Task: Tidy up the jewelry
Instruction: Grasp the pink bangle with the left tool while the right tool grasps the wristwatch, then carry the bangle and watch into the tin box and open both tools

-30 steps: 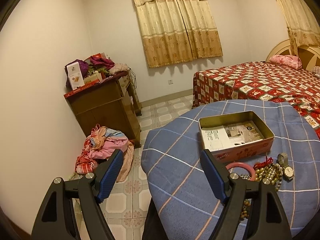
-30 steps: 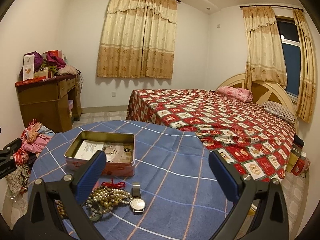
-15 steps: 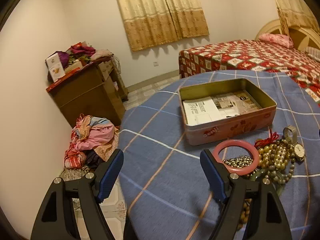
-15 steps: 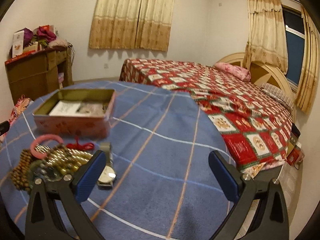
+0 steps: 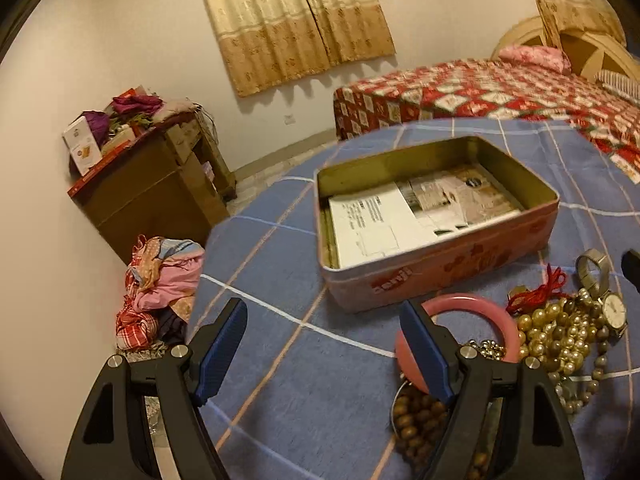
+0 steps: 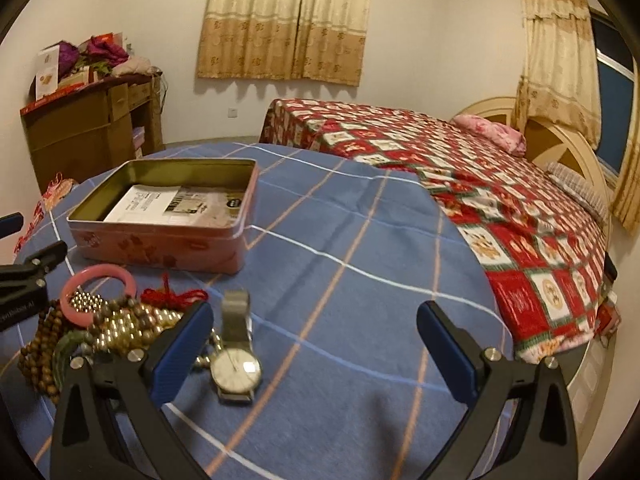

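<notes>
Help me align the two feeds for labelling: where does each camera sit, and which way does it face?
Left wrist: on the left gripper, low over the table's near-left edge, facing the tin, cabinet and curtain; its open jaws show.
Right wrist: on the right gripper, over the watch, facing the bed; open jaws show, left gripper at frame left.
Shared: tin, pink bangle, beads, watch, bed.

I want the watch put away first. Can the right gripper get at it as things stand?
Probably yes. The right gripper is open, and the watch lies uncovered on the cloth beside its left finger, at the bead pile's edge.
</notes>
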Motion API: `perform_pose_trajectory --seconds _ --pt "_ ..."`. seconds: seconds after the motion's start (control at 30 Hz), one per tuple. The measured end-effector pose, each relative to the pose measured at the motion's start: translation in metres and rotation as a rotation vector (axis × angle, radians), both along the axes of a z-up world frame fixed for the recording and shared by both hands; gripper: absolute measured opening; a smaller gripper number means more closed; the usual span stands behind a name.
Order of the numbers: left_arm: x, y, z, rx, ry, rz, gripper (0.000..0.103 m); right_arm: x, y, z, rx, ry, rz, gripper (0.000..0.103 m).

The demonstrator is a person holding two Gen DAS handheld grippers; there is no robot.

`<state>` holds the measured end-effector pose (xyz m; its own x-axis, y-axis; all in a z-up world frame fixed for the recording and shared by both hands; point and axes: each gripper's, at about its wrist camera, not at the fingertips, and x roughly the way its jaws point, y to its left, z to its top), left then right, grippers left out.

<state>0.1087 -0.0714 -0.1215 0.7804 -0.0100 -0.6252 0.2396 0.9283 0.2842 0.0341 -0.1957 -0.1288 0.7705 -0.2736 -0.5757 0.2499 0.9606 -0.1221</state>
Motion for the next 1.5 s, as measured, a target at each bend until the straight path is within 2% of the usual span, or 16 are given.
perform_pose_trajectory --seconds 0.17,0.23,0.33,0.37,0.4,0.53,0.57,0.6,0.63,0.67,0.73,0.8,0.87,1.33,1.5 --pt "0.010 -0.006 -0.013 0.025 0.051 -0.022 0.079 0.015 0.007 -0.004 -0.008 0.041 0.024 0.097" --pt "0.014 -0.005 -0.013 0.012 0.074 -0.036 0.079 0.019 0.009 -0.010 -0.005 0.068 0.035 0.095" --pt "0.017 -0.011 -0.018 0.032 0.100 -0.063 0.077 0.024 0.011 -0.018 0.001 0.109 0.052 0.090" --pt "0.018 -0.014 -0.021 0.043 0.109 -0.073 0.065 0.025 0.010 -0.019 0.007 0.118 0.057 0.088" --pt "0.018 -0.017 -0.023 0.046 0.120 -0.087 0.061 0.024 0.009 -0.019 0.011 0.122 0.059 0.087" --pt "0.025 -0.015 -0.025 0.023 0.163 -0.090 0.059 0.028 0.008 -0.023 0.027 0.150 0.070 0.086" --pt "0.027 -0.014 -0.025 0.014 0.169 -0.091 0.056 0.029 0.008 -0.023 0.030 0.158 0.072 0.083" --pt "0.026 -0.014 -0.025 0.005 0.174 -0.106 0.050 0.031 0.009 -0.025 0.036 0.173 0.076 0.079" --pt "0.024 -0.015 -0.025 0.002 0.177 -0.118 0.030 0.032 0.009 -0.026 0.042 0.180 0.084 0.077" --pt "0.025 -0.015 -0.026 0.005 0.179 -0.121 0.015 0.033 0.010 -0.026 0.049 0.187 0.096 0.071" --pt "0.026 -0.013 -0.027 -0.018 0.188 -0.121 0.014 0.034 0.011 -0.028 0.056 0.202 0.112 0.055" --pt "0.026 -0.008 -0.026 -0.059 0.198 -0.127 0.013 0.034 0.012 -0.031 0.077 0.218 0.141 0.027" --pt "0.023 -0.005 -0.024 -0.082 0.189 -0.137 0.011 0.032 0.013 -0.031 0.084 0.213 0.151 0.018" --pt "-0.005 0.010 0.008 -0.114 0.019 -0.128 0.009 0.007 -0.001 -0.006 0.109 0.060 0.140 0.018" --pt "-0.008 0.016 0.022 -0.122 -0.026 -0.105 0.009 0.002 0.000 0.007 0.068 0.013 0.133 0.018"
